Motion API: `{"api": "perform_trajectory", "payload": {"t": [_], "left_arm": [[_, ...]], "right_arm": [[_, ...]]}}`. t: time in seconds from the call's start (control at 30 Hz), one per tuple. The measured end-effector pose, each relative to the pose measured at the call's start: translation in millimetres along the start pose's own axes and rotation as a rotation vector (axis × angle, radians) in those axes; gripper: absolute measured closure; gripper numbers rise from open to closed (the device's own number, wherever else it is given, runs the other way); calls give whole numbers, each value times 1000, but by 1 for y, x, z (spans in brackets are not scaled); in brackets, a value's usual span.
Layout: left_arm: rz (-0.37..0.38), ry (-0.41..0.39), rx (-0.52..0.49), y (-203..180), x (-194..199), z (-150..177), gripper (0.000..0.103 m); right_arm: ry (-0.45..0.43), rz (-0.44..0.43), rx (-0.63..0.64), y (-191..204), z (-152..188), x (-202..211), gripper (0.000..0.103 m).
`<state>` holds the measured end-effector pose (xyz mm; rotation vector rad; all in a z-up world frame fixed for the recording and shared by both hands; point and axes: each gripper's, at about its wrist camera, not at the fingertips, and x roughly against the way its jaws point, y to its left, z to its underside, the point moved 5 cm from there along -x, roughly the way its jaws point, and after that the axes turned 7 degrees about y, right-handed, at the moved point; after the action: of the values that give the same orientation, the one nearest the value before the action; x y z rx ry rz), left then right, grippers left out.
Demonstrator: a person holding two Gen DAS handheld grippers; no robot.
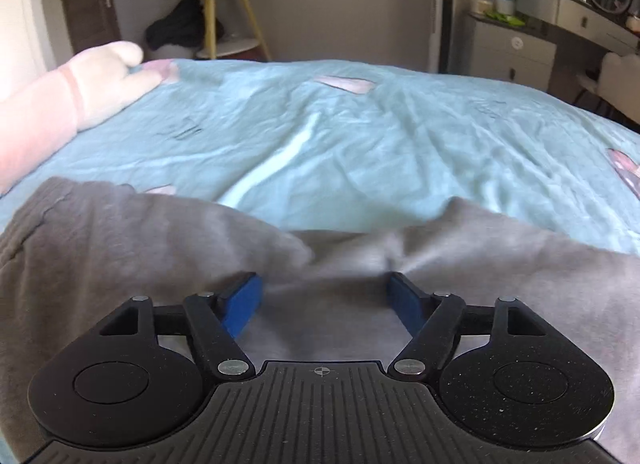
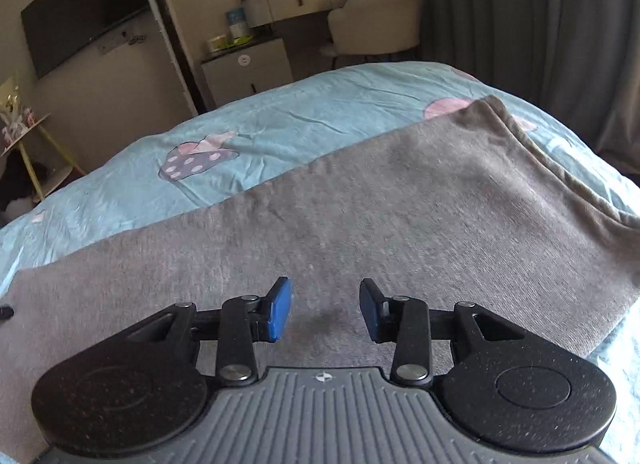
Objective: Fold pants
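Observation:
Grey pants [image 2: 380,203] lie on a light blue bedspread [image 2: 300,115], folded lengthwise into a long band that runs toward the far right. In the left wrist view the grey pants [image 1: 140,248] fill the lower half and bunch up in front of the fingers. My left gripper [image 1: 324,284] is open, its blue pads [image 1: 242,304] wide apart and pushed into the bunched cloth, which hides the tips. My right gripper [image 2: 325,304] is open and empty, just above the flat cloth.
A white plush toy [image 1: 92,83] lies at the bed's far left. Beyond the bed [image 1: 360,123] stand a yellow side table [image 1: 224,3], a dresser with a mirror [image 1: 560,15] and a chair [image 2: 376,23]. Dark curtains [image 2: 540,23] hang at right.

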<state>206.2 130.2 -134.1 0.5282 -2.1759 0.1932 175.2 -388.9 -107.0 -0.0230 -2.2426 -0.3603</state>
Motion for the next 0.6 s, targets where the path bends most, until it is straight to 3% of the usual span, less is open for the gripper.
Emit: {"api": "perform_trajectory", "payload": {"t": [0.13, 0.23, 0.27, 0.37, 0.47, 0.53, 0.6], "left_arm": [[15, -7, 33, 14, 15, 2, 23], [162, -9, 42, 2, 49, 14, 18], [213, -9, 58, -2, 60, 22, 12], [336, 29, 112, -18, 79, 48, 9], [421, 123, 136, -40, 81, 71, 9], [420, 151, 138, -51, 81, 80, 9], [412, 153, 118, -60, 85, 82, 8]], "right_arm": [[-21, 9, -199, -58, 7, 13, 66], [-110, 58, -367, -113, 13, 40, 66], [-142, 84, -436, -135, 16, 50, 66], [-166, 120, -603, -188, 29, 67, 66], [-175, 70, -666, -217, 31, 68, 66], [-169, -3, -675, -225, 26, 59, 66], [-130, -16, -696, -234, 22, 44, 66]]}}
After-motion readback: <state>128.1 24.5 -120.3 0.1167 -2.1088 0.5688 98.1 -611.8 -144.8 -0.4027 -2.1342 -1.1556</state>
